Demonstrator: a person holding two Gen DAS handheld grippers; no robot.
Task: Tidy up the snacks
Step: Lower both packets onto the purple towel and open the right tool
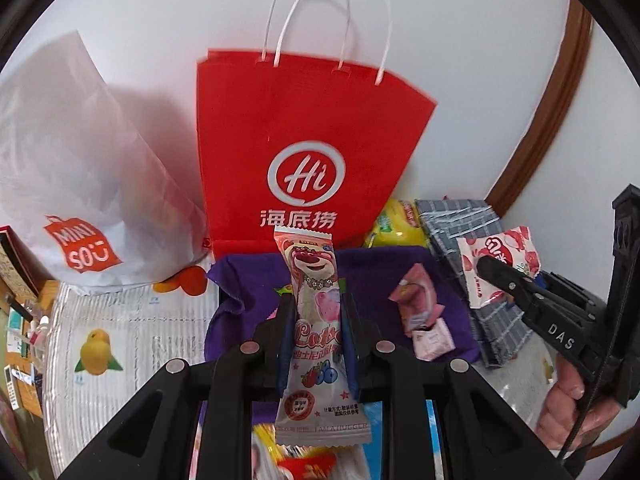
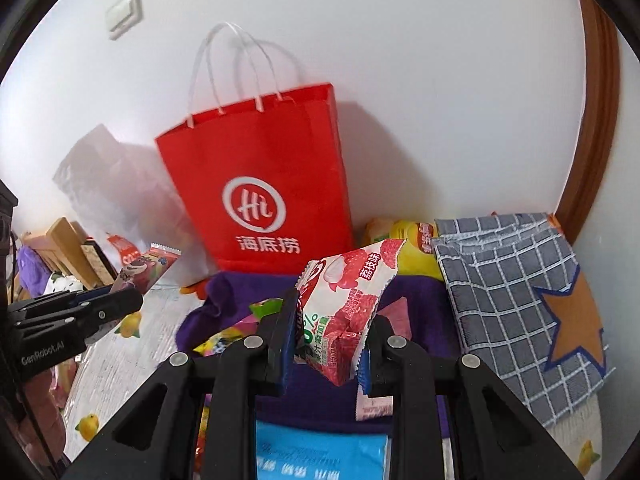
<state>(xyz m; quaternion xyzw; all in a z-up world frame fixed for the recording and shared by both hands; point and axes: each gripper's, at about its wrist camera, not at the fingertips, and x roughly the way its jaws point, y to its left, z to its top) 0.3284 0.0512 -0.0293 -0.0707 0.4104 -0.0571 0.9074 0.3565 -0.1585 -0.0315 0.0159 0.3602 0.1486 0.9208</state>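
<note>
Standing open-mouthed against the wall, the red paper bag seems the destination, so the left gripper clamps a bear-print snack bar upright and the right gripper pinches a lychee snack packet, both lifted above the purple cloth.

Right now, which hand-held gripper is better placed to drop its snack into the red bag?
Left, probably: the left hand-held gripper and its bear snack bar face the red bag squarely; from the right wrist view it stands off-centre.

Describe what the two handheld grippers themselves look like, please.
Both are matte black plastic. Each has two long fingers lined with blue pads and silver round bolts on angular linkage arms. The right gripper carries white "DAS" lettering and a thin black cable; the left gripper reads "GenRobot.AI".
</note>
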